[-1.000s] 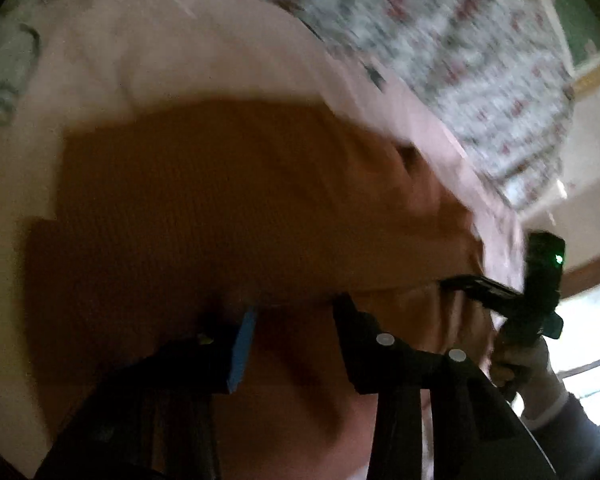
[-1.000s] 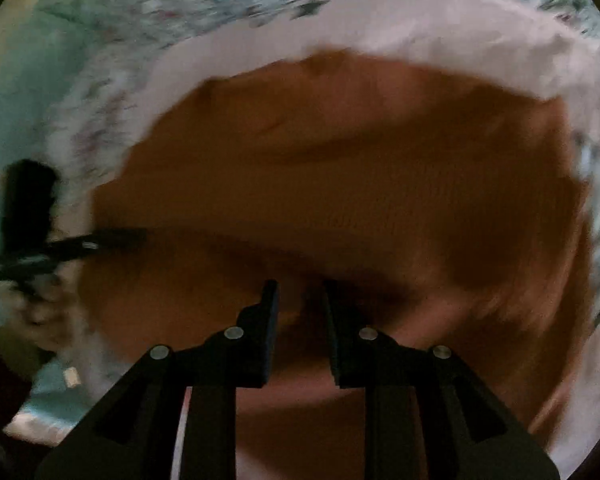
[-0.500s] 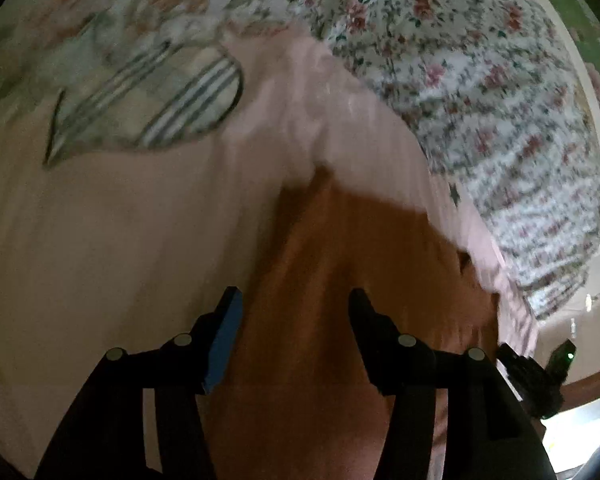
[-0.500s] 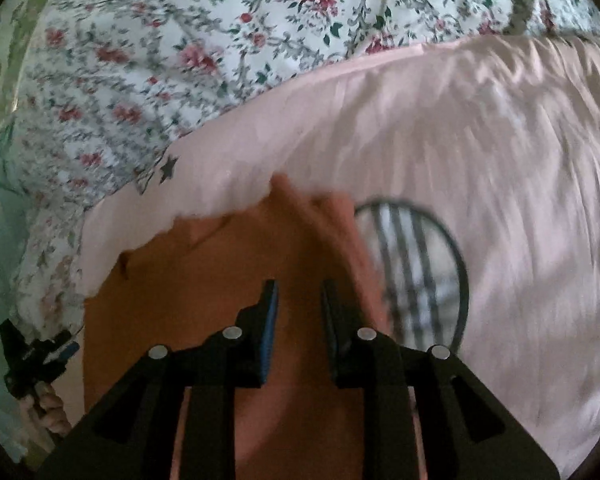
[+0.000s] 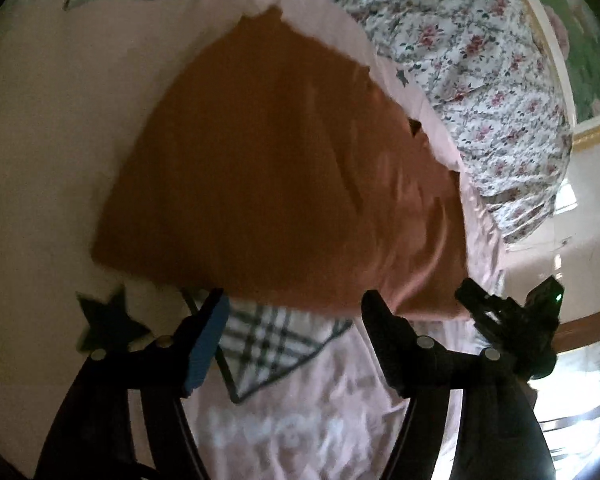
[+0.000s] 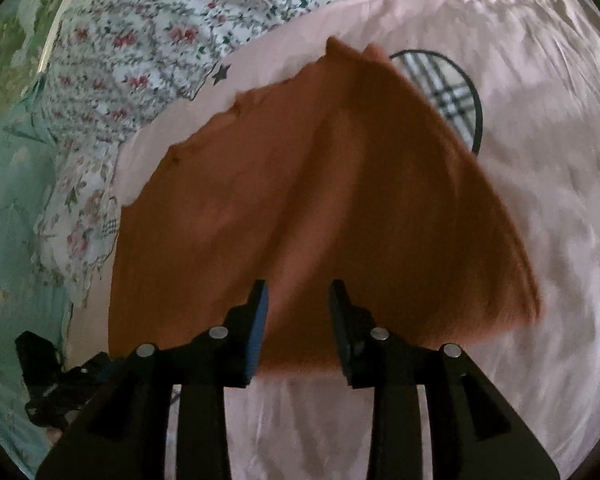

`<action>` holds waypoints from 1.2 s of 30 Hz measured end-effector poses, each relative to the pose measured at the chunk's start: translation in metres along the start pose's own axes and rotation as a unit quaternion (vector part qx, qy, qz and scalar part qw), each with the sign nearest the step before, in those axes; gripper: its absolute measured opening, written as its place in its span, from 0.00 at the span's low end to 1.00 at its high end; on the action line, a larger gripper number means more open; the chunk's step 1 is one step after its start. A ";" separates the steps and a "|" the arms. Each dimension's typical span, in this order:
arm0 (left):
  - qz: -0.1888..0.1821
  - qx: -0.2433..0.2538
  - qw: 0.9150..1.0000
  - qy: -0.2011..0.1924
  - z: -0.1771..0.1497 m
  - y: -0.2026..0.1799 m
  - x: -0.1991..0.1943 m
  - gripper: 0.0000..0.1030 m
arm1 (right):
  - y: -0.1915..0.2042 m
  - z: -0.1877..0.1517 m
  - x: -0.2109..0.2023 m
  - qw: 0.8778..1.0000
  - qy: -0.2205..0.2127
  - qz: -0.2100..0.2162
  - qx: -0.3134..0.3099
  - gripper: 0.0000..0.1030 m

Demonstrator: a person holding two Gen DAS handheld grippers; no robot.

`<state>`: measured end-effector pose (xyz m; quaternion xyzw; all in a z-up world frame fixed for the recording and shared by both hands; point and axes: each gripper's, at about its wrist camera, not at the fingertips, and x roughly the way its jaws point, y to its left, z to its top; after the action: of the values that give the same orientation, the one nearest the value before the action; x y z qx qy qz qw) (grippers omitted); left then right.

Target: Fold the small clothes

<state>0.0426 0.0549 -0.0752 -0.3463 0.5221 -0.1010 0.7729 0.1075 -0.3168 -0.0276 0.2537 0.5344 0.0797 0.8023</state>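
An orange-brown garment [image 5: 284, 168] is seen lying spread on a pink sheet [image 5: 52, 128] that covers the bed, its near hem running just ahead of both tools. In the left wrist view the left gripper [image 5: 294, 320] is held with its fingers [image 5: 206, 340] released and wide apart, nothing between them; the garment's hem lies just beyond the tips, toward 12 o'clock. A plaid patch [image 5: 260, 340] printed on the sheet is exposed between the fingers, and a dark star [image 5: 108, 320] is printed at 9 o'clock from the left finger. The other tool is seen at 3 o'clock, beside the garment's corner.

In the right wrist view the right gripper [image 6: 298, 304] is likewise released, its fingers [image 6: 256, 332] parted over the garment's near edge without pinching the cloth. The garment [image 6: 320, 208] fills the centre, tapering toward 12 o'clock. A floral bedspread [image 6: 148, 40] is visible at 11 o'clock, beyond the sheet.
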 end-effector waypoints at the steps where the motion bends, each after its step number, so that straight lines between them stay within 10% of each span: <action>1: -0.002 -0.007 1.000 0.001 0.000 0.002 0.002 0.68 | 0.002 -0.004 -0.002 1.000 -0.001 0.002 -0.001 0.37; 20: 0.035 -0.129 0.982 -0.136 0.041 0.044 0.015 0.73 | 0.009 0.014 0.010 0.998 0.036 0.028 -0.034 0.42; 23: 0.064 -0.120 0.979 -0.151 0.055 0.037 0.021 0.64 | 0.005 0.021 0.014 0.998 0.040 0.032 -0.034 0.42; 26: 0.062 -0.113 0.981 -0.146 0.066 0.036 0.023 0.25 | -0.001 0.027 0.020 0.998 0.045 0.036 -0.031 0.42; 36: 0.061 0.066 0.984 -0.155 0.066 -0.096 0.010 0.18 | -0.022 0.049 0.017 0.996 0.037 0.075 -0.018 0.42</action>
<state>0.1251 0.0068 -0.0069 -0.2735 0.4082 -0.0326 0.8704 0.1556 -0.3447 -0.0377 0.2752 0.5417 0.1582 0.7784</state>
